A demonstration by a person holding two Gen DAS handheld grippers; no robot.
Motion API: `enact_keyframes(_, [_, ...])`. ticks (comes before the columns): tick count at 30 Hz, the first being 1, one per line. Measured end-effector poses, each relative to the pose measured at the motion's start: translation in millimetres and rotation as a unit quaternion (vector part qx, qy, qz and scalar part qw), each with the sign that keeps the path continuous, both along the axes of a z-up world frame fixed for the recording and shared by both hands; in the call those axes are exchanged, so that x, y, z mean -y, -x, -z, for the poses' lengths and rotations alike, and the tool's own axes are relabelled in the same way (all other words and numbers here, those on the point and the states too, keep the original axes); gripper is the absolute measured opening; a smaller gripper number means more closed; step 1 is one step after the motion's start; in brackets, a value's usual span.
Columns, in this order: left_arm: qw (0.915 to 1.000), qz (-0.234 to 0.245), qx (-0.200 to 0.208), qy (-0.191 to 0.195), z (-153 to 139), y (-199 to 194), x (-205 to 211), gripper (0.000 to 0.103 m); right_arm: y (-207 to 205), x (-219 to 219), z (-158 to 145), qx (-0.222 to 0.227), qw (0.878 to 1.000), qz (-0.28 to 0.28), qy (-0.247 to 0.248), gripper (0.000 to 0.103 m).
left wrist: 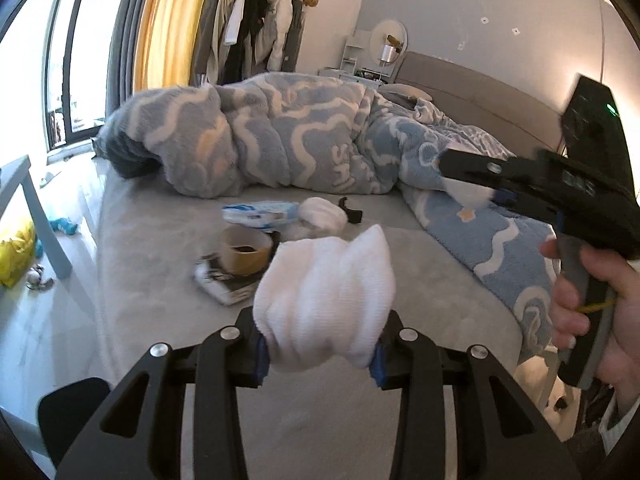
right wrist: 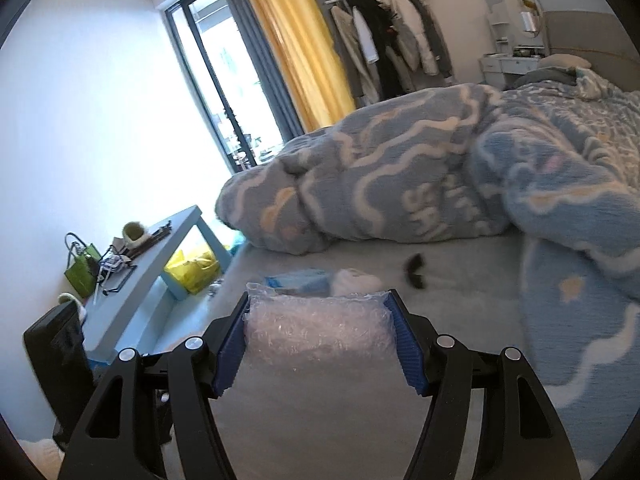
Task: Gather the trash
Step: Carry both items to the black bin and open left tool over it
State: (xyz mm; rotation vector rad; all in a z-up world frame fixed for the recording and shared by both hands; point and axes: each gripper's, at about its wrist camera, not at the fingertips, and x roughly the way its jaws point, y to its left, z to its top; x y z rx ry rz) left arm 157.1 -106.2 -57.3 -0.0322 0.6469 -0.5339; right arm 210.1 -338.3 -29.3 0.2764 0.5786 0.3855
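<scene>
Left gripper (left wrist: 320, 354) clamping white cloth (left wrist: 326, 300)

Bedroom, daylight from a tall dark-framed glass door (right wrist: 224, 92) — that side is blown out white. Yellow curtain (right wrist: 296, 40) hangs with a grey curtain (right wrist: 256, 56) beside the glass. Pale grey-white walls (left wrist: 500, 12). Wide bed with grey sheet (left wrist: 168, 240) and grey upholstered headboard (left wrist: 472, 96); a fluffy blue-and-white patterned blanket (left wrist: 280, 136) is bunched across it. Clothes rack of hanging coats (right wrist: 384, 48) against the far wall, white dressing table with round mirror (right wrist: 520, 28) next to the headboard. Light blue side table (right wrist: 160, 256) beside the bed — cluttered on top. Pale floor (left wrist: 24, 340).
</scene>
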Motion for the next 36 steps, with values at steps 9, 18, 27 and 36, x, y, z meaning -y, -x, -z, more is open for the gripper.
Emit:
enact_keyframes(9, [0.9979, -0.065, 0.001, -0.006, -10, 2, -81, 0.040, -17, -95, -4, -0.007, 0.998, -0.064, 0.013, 0.066])
enact_keyframes(18, [0.9879, -0.141, -0.066, -0.008, 12, -9, -167, 0.040, -20, -182, 6, -0.021, 0.991, -0.123, 0.053, 0.066])
enact_keyframes(27, [0.9724, -0.185, -0.136, -0.041, 51, -13, -229, 0.041, -21, -240, 15, -0.040, 0.984, -0.168, 0.049, 0.066])
enact_keyframes(36, [0.9559, -0.181, -0.223, -0.059, 92, -14, -258, 0.043, -21, -290, 27, -0.063, 0.976, -0.202, 0.053, 0.066])
